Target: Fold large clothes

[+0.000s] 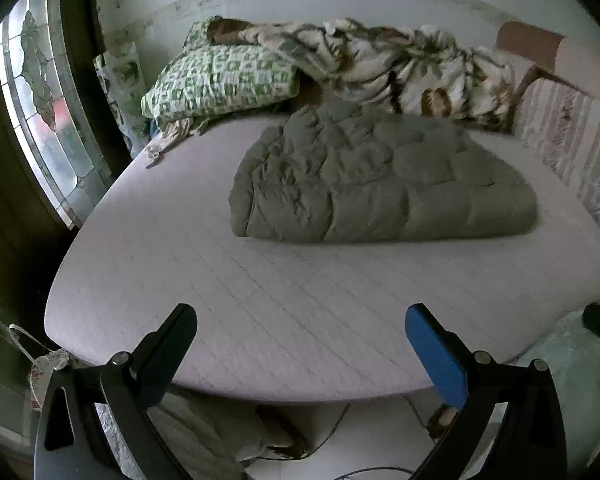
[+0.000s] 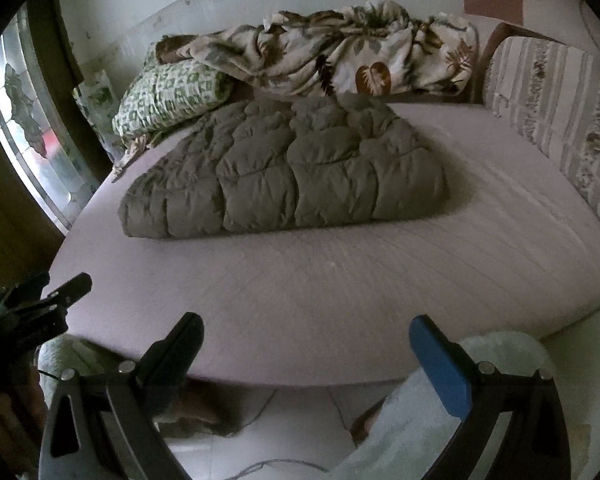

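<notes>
Both hand-held grippers, left (image 1: 302, 336) and right (image 2: 306, 346), gape empty (folded jacket (image 1: 380, 184) on mattress (image 1: 260, 300)).

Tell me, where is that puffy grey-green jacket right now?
The jacket lies folded mid-mattress, in front of the green-patterned pillow and the leaf-print blanket; neither gripper touches it.

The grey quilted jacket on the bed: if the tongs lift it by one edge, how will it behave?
The grey quilted jacket looks puffy and creased, so it will probably droop and unfold. Its padding suggests bulky but fairly light. Lying on the mattress, it likely drags rather than slides freely.
</notes>
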Demonstrator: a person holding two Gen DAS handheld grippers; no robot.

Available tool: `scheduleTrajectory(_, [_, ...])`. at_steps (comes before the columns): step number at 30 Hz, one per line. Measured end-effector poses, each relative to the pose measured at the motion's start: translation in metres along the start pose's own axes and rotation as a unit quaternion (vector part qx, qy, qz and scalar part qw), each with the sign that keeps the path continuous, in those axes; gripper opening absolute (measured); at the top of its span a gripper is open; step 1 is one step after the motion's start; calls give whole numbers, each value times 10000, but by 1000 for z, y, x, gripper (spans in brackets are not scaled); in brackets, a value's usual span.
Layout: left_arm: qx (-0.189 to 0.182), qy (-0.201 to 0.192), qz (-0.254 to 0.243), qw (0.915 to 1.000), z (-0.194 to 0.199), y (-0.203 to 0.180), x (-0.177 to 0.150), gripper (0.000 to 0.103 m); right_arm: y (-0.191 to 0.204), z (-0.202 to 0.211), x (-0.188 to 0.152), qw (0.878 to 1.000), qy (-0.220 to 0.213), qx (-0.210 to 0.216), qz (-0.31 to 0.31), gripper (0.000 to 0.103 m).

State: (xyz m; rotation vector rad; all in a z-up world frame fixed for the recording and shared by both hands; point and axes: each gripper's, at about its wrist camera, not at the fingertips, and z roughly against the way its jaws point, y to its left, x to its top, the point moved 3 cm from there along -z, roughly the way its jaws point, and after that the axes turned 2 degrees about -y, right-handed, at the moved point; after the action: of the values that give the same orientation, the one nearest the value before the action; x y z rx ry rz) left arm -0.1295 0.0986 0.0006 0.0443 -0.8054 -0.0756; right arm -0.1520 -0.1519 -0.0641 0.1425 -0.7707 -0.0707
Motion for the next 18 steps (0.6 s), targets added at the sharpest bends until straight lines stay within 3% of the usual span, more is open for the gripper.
scheduleTrajectory(7, [-377, 50, 59, 9993, 36, -1, -16, 103, 7, 46, -25, 9999, -140, 42, 34, 103])
scheduleTrajectory(18, [-142, -382, -154, 9991, 78, -12, -27, 103, 9, 96, -47, 9987, -515, -24, 27, 103])
